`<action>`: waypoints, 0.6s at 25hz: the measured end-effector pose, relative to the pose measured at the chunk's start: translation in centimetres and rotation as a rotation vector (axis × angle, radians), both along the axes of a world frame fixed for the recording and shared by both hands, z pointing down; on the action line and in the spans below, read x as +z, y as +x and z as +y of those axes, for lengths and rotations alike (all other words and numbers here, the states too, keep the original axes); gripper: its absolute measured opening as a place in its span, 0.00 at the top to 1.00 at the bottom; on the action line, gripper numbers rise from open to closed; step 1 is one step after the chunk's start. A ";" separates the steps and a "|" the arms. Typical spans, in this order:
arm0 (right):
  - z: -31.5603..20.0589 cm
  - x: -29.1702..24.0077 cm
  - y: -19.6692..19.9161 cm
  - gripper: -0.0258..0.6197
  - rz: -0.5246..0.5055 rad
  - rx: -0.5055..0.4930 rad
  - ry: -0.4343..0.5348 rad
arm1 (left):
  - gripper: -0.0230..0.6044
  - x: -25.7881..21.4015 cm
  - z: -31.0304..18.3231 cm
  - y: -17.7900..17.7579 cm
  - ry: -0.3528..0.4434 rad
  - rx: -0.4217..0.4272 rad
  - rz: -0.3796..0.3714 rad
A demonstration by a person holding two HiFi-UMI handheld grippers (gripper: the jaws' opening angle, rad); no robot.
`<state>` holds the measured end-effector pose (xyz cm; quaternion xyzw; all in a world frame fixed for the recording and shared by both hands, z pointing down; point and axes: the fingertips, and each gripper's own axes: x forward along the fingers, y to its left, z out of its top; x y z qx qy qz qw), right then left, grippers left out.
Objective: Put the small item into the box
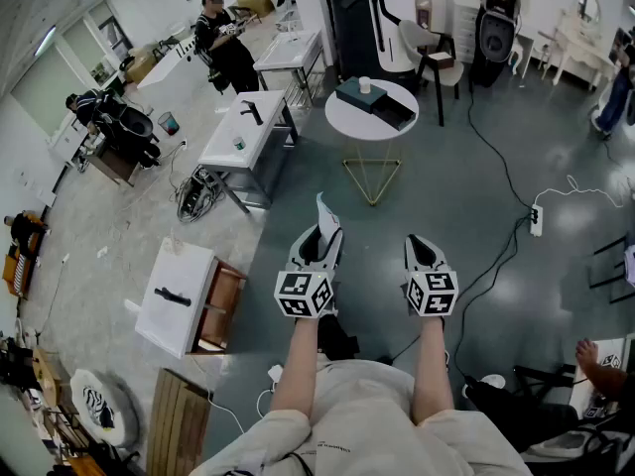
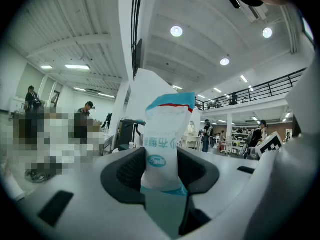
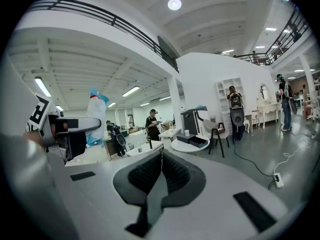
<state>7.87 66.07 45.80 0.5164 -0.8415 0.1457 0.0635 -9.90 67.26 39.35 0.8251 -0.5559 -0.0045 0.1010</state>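
White-teal packet [image 2: 167, 149], just one, is clamped in the left gripper [image 1: 319, 238]; right gripper [image 1: 421, 246] closed, empty. One box [image 1: 377, 104] on a table [image 1: 342, 119] at twelve o'clock.

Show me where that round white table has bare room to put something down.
The round table is bare along its near edge, in front of the dark box. The middle and far side are crowded by that box and a white cup.
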 end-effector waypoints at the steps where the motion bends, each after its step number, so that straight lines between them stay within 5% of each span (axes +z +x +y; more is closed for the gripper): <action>1: -1.4 0.0 -0.2 0.91 -0.002 0.008 0.001 | 0.67 0.0 -1.3 -0.4 0.004 0.004 0.007; 9: -12.1 1.1 -1.9 0.91 -0.095 0.043 -0.030 | 0.67 -0.2 -12.4 -2.6 0.012 0.077 0.004; 15: -19.7 0.7 -4.6 0.91 -0.061 0.030 -0.055 | 0.67 -0.3 -22.7 -5.5 -0.019 0.114 0.095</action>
